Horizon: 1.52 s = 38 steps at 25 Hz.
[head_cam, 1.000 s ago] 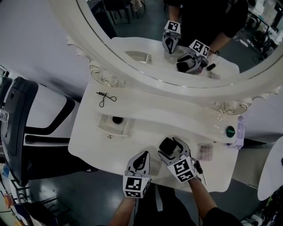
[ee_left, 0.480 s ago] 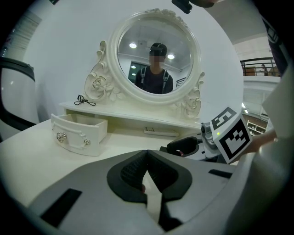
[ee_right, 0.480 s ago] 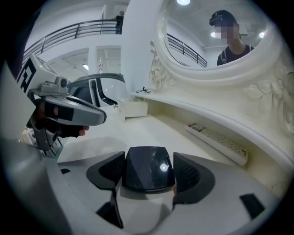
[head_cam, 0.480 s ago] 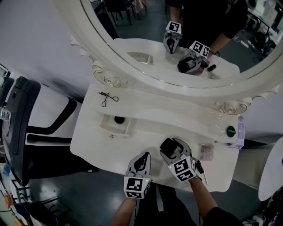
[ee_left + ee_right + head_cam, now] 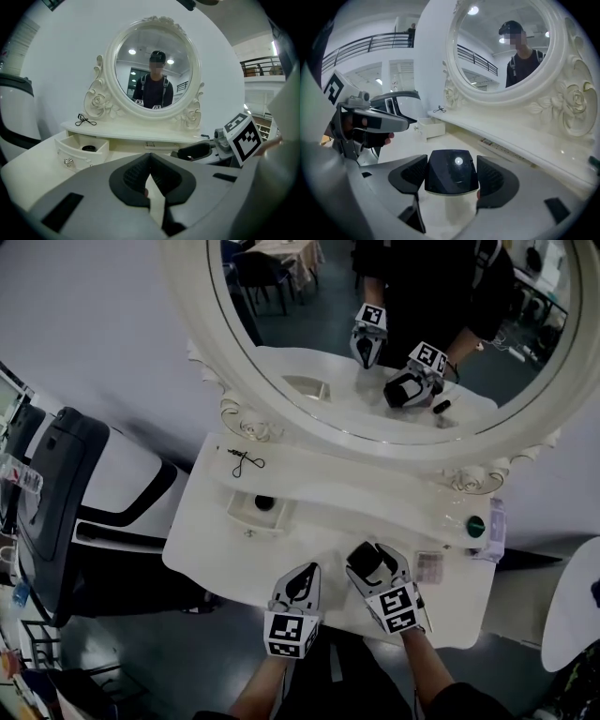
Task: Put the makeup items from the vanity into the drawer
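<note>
one dark item (image 5: 264,503) is sitting in the open drawer (image 5: 246,515); you're pinching a black compact (image 5: 361,560) in your right gripper (image 5: 371,557), well right of the drawer, with your left gripper (image 5: 304,571) pressed together; a palette (image 5: 428,565) farther right is waiting.

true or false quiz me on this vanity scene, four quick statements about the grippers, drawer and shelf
1. The right gripper is closed on a black case. True.
2. The left gripper has its jaws wide apart. False: they are together with nothing between them.
3. The drawer is pushed closed. False: it stands open, with a dark round item inside.
4. A thin black tool lies on the upper shelf, above the drawer. True.
</note>
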{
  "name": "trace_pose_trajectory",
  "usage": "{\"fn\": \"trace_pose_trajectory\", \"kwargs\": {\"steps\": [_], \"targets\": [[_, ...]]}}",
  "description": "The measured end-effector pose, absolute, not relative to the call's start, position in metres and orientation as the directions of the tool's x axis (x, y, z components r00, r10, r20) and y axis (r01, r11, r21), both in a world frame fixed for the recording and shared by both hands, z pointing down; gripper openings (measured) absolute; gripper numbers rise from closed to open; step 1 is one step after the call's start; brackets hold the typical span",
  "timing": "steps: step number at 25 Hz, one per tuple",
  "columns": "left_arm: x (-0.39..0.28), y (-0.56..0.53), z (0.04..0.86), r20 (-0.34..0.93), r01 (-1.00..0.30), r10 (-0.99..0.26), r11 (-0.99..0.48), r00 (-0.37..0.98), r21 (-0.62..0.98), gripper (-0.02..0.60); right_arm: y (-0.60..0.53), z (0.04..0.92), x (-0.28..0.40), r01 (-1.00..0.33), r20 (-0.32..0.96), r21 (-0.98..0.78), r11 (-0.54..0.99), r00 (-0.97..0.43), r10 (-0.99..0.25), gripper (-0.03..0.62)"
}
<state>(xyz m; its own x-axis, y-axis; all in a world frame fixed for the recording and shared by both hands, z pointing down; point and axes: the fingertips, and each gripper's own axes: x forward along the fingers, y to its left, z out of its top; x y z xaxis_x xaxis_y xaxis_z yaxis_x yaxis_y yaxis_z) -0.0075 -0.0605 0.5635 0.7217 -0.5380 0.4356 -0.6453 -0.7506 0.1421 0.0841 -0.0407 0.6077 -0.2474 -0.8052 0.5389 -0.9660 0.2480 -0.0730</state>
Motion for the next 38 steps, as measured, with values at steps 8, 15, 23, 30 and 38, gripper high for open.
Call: {"fn": "trace_pose_trajectory", "kwargs": {"steps": [8,15,23,30,38], "targets": [[-0.011,-0.048,0.531,0.409,-0.642,-0.548,-0.755,0.730,0.134,0.015,-0.022,0.560,0.089,-0.981,0.437,-0.104,0.165,-0.195,-0.878,0.350],[-0.024,-0.043,0.509,0.378,-0.657,-0.579,-0.746,0.722,0.113,0.014,-0.017,0.526,0.076,-0.979,0.361,-0.109,0.173,-0.201,-0.911,0.350],[-0.049,-0.050,0.502,0.361,-0.690,-0.618,-0.715,0.698,0.111,0.015,-0.031,0.509,0.051,-0.971,0.319,-0.116,0.208,-0.235,-0.918,0.350],[-0.094,-0.071,0.499,0.348,-0.711,-0.643,-0.694,0.682,0.112,0.014,-0.059,0.497,0.004,-0.965,0.298,-0.105,0.240,-0.260,-0.918,0.350],[-0.138,-0.102,0.497,0.338,-0.727,-0.663,-0.679,0.668,0.104,0.015,-0.094,0.495,-0.039,-0.959,0.296,-0.102,0.266,-0.284,-0.912,0.350]]}}
